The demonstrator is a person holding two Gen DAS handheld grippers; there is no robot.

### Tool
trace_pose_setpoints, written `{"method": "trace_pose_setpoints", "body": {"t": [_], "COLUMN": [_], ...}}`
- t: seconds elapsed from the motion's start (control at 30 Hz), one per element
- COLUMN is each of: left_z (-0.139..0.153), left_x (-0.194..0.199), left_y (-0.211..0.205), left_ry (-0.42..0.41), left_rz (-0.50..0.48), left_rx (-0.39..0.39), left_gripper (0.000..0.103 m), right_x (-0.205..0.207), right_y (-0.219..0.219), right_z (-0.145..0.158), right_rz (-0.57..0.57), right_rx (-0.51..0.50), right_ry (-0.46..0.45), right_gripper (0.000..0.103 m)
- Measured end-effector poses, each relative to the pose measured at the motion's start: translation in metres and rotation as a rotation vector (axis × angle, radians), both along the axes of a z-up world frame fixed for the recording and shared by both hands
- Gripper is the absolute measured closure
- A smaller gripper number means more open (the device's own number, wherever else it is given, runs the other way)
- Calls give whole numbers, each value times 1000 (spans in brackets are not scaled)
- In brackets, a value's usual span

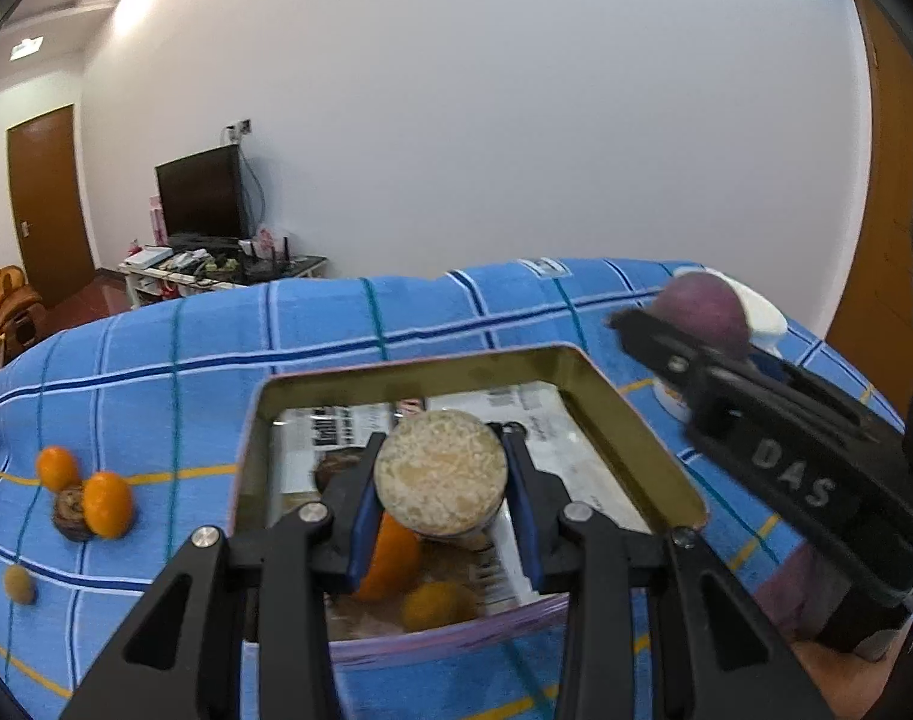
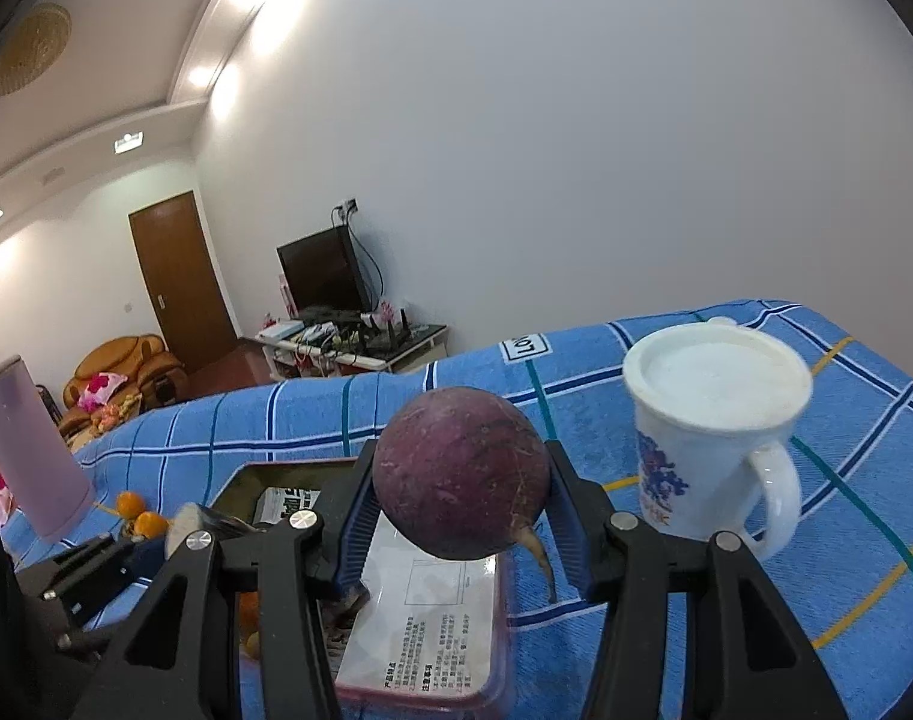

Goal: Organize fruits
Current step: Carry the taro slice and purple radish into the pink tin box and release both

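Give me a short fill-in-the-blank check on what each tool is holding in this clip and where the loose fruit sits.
1. The right tool is shut on a round ____ fruit.
2. The left tool holds a pale round fruit above the open ____.
3. The white mug stands on the ____ checked cloth.
4. Two ____ fruits lie on the cloth left of the tin.

Missing words: purple; tin; blue; orange

Left tongs (image 1: pixel 441 483) grip pale round fruit (image 1: pixel 440 474) above tin (image 1: pixel 630 420).
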State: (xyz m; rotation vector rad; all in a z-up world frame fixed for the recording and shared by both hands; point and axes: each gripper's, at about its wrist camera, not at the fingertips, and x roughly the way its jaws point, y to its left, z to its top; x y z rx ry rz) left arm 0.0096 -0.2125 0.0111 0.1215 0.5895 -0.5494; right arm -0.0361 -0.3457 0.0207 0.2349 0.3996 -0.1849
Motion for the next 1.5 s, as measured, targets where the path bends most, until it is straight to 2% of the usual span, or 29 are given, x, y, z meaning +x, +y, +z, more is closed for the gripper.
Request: {"method": "trace_pose_setpoints", "body": {"t": [0.23,0.53,0.77,1.0,1.2,1.27,1.3,1.33,1.4,1.47,1.5], "left_z": [-5,-10,-11,-12,-12,-12,-11,-11,-9,-7,-5], "left_x": [4,13,16,24,24,26,26,27,25,20,18], "left_y": [-18,-33,-36,-39,-38,-37,-35,-34,-32,-30,-29], "left_ry": [23,36,31,23,21,26,27,24,2,-31,-57], "left_rz": [-32,-40,-32,15,23,34,38,45,55,60,72], "left_rx": [28,60,78,125,129,123,112,106,101,110,115], "left_gripper": [64,64,64,62,61,54,41,32,30,24,14], "right_x": [23,48,54,58,58,58,58,57,56,56,53], "right_y": [-3,14,4,5,7,7,7,7,10,12,11], "right_z": [-12,-23,-30,-33,-34,-34,-34,-34,-33,-32,-30], "right_rz": [74,179,188,215,217,226,237,246,258,257,249], "right_rx": [13,-24,45,72,75,85,95,108,112,97,93], "right_ry": [60,138,169,195,205,202,196,190,186,183,171], "right_gripper": [50,49,49,49,48,38,35,31,29,29,29]}}
